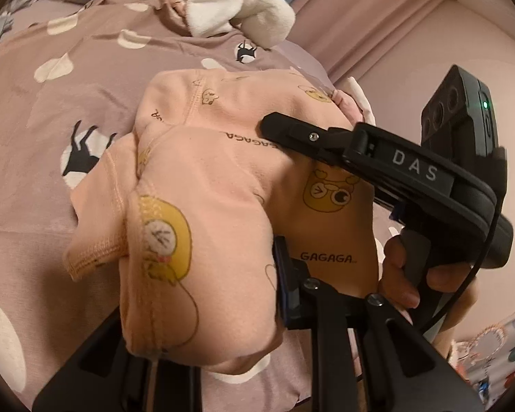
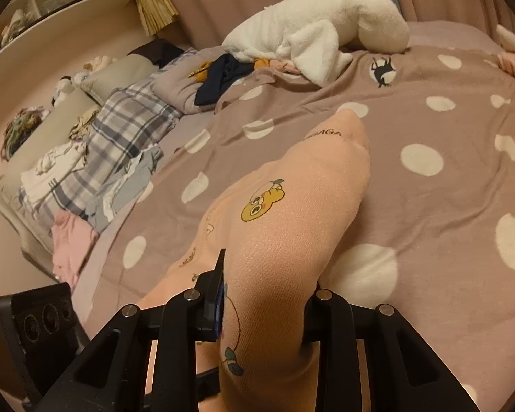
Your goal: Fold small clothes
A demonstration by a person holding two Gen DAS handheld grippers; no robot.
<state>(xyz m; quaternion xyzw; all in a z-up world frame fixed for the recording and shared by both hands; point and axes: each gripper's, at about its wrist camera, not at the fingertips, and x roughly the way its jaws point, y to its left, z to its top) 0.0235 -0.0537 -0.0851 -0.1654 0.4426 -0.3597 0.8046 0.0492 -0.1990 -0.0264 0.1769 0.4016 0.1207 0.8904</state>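
Note:
A small peach garment (image 1: pixel 223 185) printed with yellow cartoon ducks and "GAGAGA" lettering lies bunched over the mauve polka-dot bedspread (image 1: pixel 51 103). My left gripper (image 1: pixel 209 316) is shut on a fold of it close to the lens. My right gripper (image 1: pixel 274 127) enters the left wrist view from the right, its tip pressed into the same garment. In the right wrist view the garment (image 2: pixel 292 213) fills the gap between the fingers of my right gripper (image 2: pixel 264 309), which is shut on it and holds it lifted above the bedspread (image 2: pixel 446 206).
A white plush toy (image 2: pixel 322 24) and dark clothes (image 2: pixel 219 75) lie at the far end of the bed. A plaid cloth (image 2: pixel 120 130) and a heap of small clothes (image 2: pixel 61 164) sit at the left. Pink curtains (image 1: pixel 360 17) hang behind.

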